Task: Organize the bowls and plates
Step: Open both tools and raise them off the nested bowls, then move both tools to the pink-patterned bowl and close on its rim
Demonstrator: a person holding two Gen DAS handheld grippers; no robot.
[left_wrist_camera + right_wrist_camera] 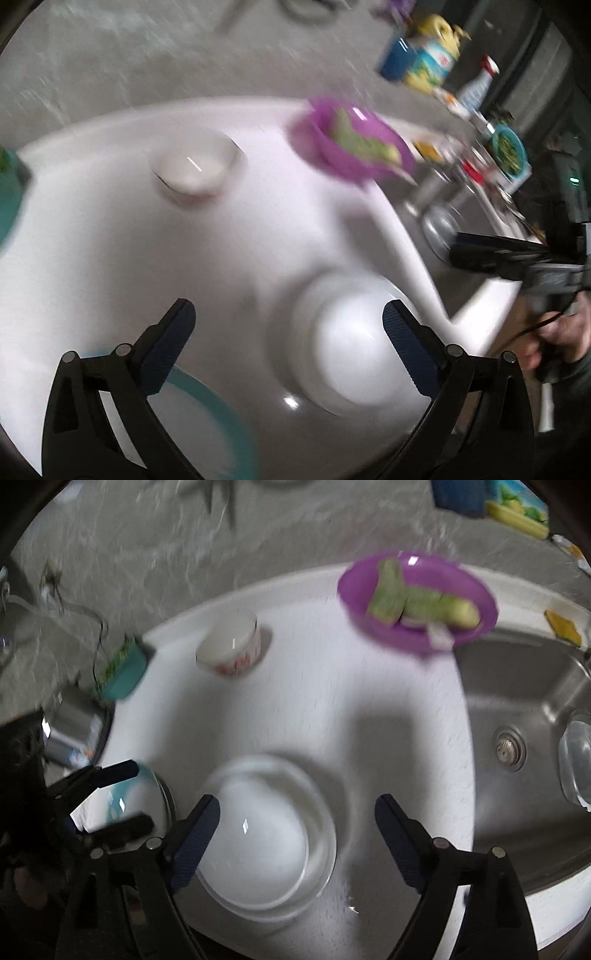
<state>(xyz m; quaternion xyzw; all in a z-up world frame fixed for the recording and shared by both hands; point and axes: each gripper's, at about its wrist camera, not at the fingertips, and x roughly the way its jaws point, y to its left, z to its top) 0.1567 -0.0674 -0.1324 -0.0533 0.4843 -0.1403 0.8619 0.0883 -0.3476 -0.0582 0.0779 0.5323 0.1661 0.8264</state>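
A large white bowl (262, 834) sits on the white board (332, 701) near its front; it also shows in the left wrist view (347, 343). A small white bowl with red print (231, 648) stands further back, also in the left wrist view (194, 166). A purple bowl with green vegetables (417, 602) stands at the back right, also in the left wrist view (351, 140). A teal-rimmed plate (207, 398) lies under my left gripper (288, 343), which is open and empty. My right gripper (297, 834) is open above the large bowl.
A steel sink (524, 716) with a drain and a clear glass container (576, 760) lies right of the board. A teal box of greens (122, 668) sits at the board's left edge. Bottles and packets (424, 59) stand on the grey counter behind.
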